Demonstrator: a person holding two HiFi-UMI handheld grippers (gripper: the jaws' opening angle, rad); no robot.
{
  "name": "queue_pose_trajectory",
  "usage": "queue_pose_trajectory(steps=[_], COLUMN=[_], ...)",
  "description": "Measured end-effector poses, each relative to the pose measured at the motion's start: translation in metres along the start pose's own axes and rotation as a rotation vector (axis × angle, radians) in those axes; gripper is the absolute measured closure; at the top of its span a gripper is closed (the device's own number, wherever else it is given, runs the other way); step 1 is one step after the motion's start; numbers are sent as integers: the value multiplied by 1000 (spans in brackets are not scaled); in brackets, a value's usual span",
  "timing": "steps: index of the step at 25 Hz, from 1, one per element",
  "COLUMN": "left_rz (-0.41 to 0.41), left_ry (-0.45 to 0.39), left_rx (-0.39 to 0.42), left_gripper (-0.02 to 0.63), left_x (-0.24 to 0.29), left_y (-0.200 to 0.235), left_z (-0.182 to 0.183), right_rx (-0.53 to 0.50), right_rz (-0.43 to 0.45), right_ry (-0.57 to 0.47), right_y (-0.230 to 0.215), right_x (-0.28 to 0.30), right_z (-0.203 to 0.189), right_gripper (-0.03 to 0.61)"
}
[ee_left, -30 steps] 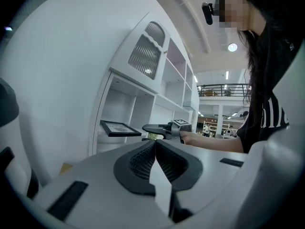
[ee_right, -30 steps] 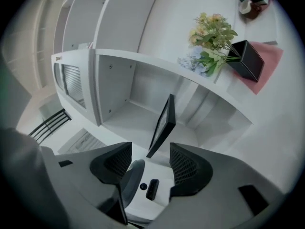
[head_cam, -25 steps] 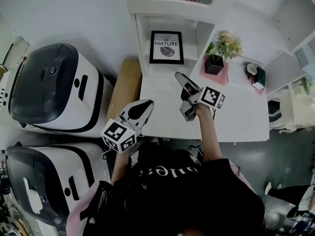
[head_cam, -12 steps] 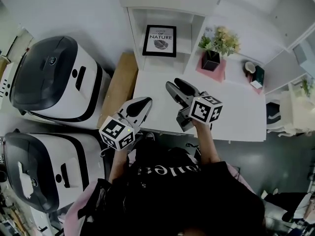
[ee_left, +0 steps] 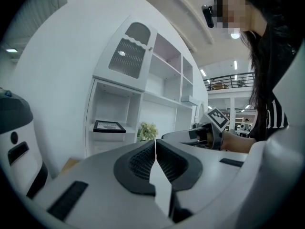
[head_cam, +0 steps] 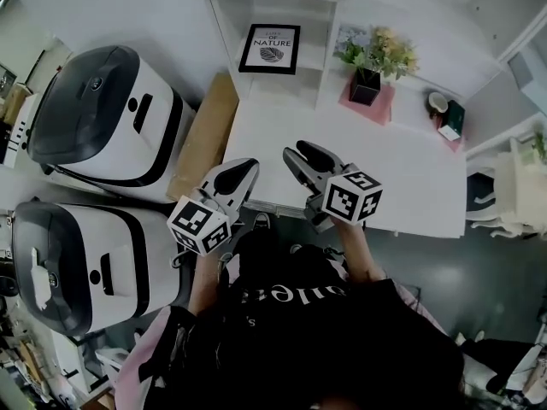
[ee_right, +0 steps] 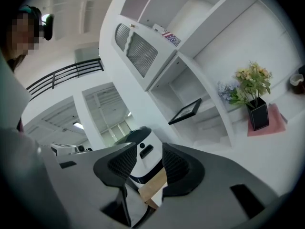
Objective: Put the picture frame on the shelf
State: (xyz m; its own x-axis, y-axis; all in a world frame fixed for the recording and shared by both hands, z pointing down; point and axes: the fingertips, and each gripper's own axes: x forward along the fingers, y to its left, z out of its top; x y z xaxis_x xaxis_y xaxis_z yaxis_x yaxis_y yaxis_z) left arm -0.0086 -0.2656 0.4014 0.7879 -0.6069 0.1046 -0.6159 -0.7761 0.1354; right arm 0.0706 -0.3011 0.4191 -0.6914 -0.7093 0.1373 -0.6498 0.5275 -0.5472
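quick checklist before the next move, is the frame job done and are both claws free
1. Black-framed leaf print inside the white shelf cubby: ok.
2. Print standing upright rather than lying flat: cannot tell.
3. Left claw shut with nothing in it: ok.
4. Right claw jaws apart, have just been closing, nothing between them: ok.
5. Both claws well apart from the print: ok.
6. Black pot of yellow flowers upright beside the cubby: ok.
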Motion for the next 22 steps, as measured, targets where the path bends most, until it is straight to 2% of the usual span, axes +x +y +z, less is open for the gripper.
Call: queue_pose_trajectory(steps=[6, 11, 16, 22], left_rz=[75, 112, 136, 160], left_ry=[-11, 21, 38, 54], left_rx=[-18, -42, -42, -33], left_gripper=[595, 595, 595, 595], left_x=[-12, -18, -29, -42], left_y=[-40, -73, -92, -94], left_z=[-13, -31, -35, -35], right_rx=[-36, -67, -63, -58], right_rz=[35, 66, 100, 126], right_ry=[37, 75, 106, 124], right_y=[10, 18, 29, 42], right_x=[-43, -66, -76, -74], right_z=[-21, -34, -50, -61], right_gripper=[443, 480, 489, 489])
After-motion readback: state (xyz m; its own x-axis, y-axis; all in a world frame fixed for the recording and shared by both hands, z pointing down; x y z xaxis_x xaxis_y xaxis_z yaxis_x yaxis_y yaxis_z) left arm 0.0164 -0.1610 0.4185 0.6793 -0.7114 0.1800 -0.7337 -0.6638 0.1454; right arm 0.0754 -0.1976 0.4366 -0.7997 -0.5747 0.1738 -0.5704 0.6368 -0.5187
